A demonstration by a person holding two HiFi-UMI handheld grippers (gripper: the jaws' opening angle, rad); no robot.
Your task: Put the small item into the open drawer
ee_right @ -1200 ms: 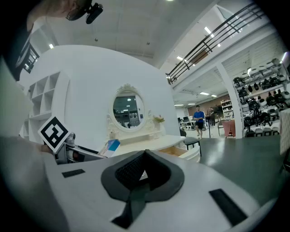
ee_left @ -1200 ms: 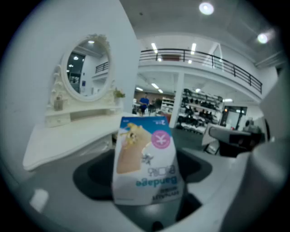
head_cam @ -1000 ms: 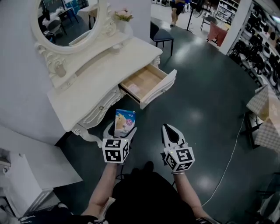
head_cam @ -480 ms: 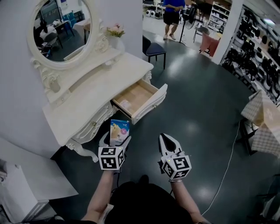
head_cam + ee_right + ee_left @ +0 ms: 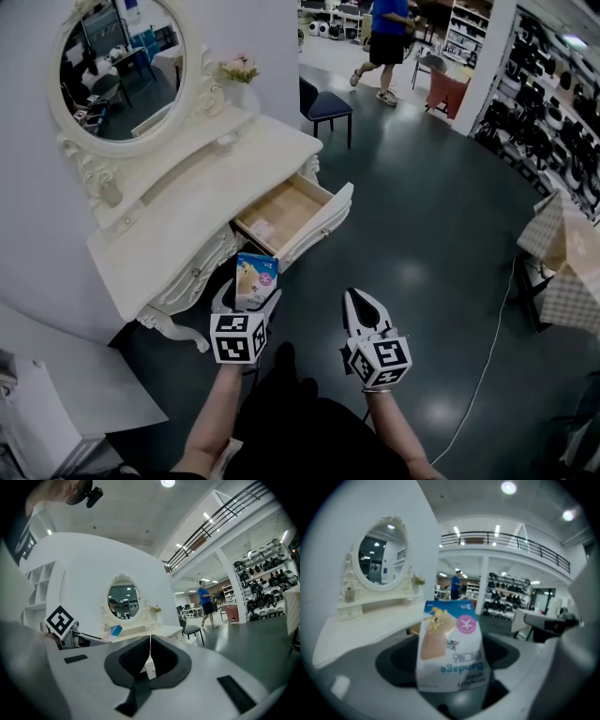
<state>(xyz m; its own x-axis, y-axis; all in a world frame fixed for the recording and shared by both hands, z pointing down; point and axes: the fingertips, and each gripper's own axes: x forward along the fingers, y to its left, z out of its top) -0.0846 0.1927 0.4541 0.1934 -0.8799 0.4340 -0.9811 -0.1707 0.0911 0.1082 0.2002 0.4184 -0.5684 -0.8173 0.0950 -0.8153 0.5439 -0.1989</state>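
Observation:
A small blue-and-white bandage box (image 5: 256, 277) (image 5: 450, 648) stands upright between the jaws of my left gripper (image 5: 249, 300) (image 5: 451, 677), which is shut on it, just below the open drawer. The wooden drawer (image 5: 323, 222) juts out of the white dressing table (image 5: 178, 202), with a small flat item lying on its bottom. My right gripper (image 5: 361, 305) (image 5: 149, 649) hangs over the dark floor to the right, shut with nothing in it; its own view catches the left gripper's marker cube (image 5: 59, 619) and the box (image 5: 113, 632) at the left.
An oval mirror (image 5: 117, 56) and a flower vase (image 5: 241, 75) top the table. A dark chair (image 5: 323, 105) stands behind it. A person (image 5: 389, 42) walks at the far back. A checked-cloth table (image 5: 572, 248) and a floor cable (image 5: 497, 337) lie right.
The view has shifted so the dressing table and drawer sit lower-left in frame and slightly nearer. Both grippers keep their pose, the box still held. The person at the back has walked right.

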